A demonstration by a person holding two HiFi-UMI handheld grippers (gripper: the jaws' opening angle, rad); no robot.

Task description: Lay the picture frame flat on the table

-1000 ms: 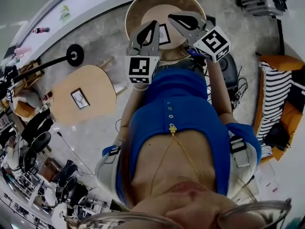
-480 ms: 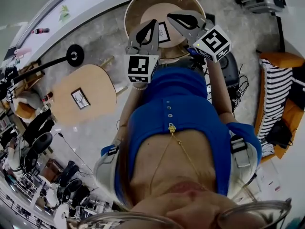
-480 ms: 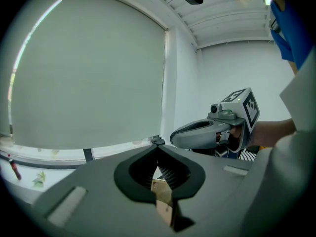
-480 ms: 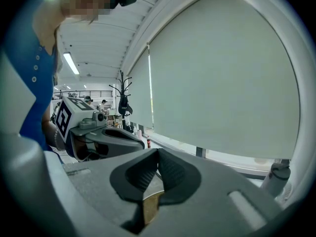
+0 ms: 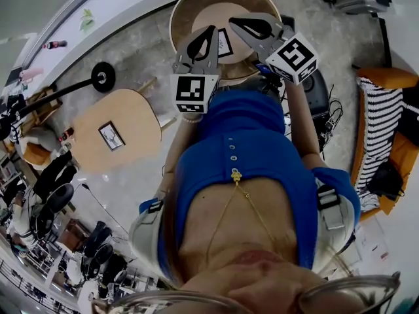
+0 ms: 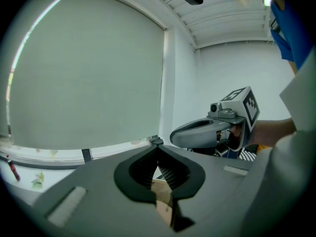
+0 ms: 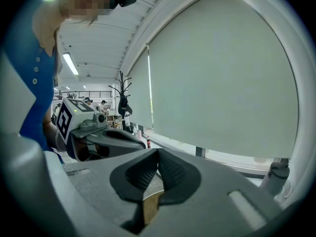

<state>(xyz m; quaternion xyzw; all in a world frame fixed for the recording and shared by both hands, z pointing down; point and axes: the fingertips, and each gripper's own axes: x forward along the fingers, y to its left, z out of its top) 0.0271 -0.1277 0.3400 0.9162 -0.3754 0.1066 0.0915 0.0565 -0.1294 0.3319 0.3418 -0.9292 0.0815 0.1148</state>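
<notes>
In the head view a small dark-edged picture frame [image 5: 225,44] sits on a round wooden table [image 5: 209,19] in front of the person in a blue top. I cannot tell whether it stands or lies flat. My left gripper [image 5: 211,31] is held above the table just left of the frame, jaws closed tip to tip on nothing. My right gripper [image 5: 234,23] hovers just right of the frame, also shut and empty. Both point nearly level, side by side. The left gripper view shows its own closed tips [image 6: 158,143] and the right gripper [image 6: 207,130]. The right gripper view shows closed tips [image 7: 158,152].
A second round table [image 5: 134,106] at the left carries another framed picture [image 5: 111,136]. A black lamp base [image 5: 103,76] stands behind it. A striped cushion [image 5: 380,120], a dark bag [image 5: 317,97] and cables lie at the right. A large window blind [image 6: 89,73] faces the grippers.
</notes>
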